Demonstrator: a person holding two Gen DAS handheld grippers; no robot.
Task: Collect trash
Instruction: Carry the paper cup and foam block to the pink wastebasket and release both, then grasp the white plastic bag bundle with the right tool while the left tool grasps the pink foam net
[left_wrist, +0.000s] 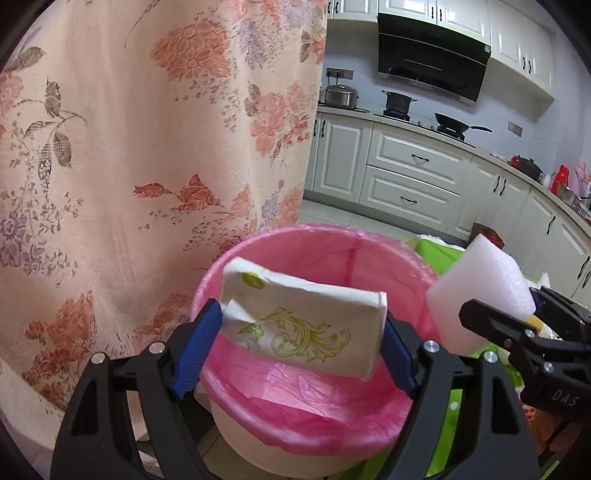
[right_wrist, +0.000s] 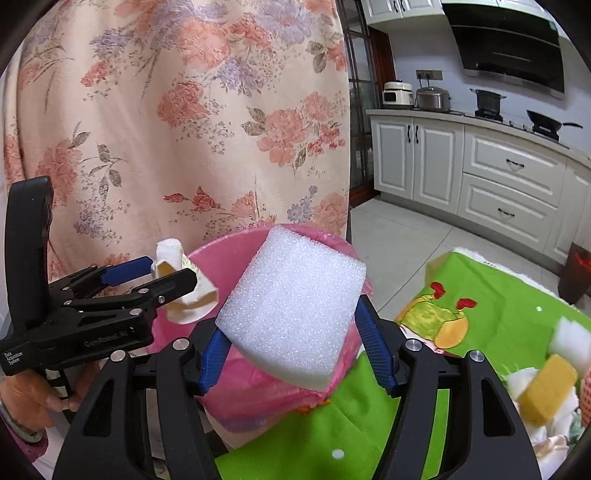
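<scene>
Left hand-held gripper (left_wrist: 301, 341) clamps flattened white paper cup (left_wrist: 306, 325), directly over pink-lined round bin (left_wrist: 258, 417); right hand-held gripper (right_wrist: 291, 349) pinches white foam block (right_wrist: 295, 306), beside rim.

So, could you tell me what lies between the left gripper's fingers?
A flattened paper cup, clamped between the left gripper's blue pads over the pink bin, seen in the left wrist view.

Left black two-finger gripper with blue pads (left_wrist: 301, 334) is clamped wide, fingers level; right black two-finger gripper with blue pads (right_wrist: 291, 339) pinches too, just beside it, angled up.
</scene>
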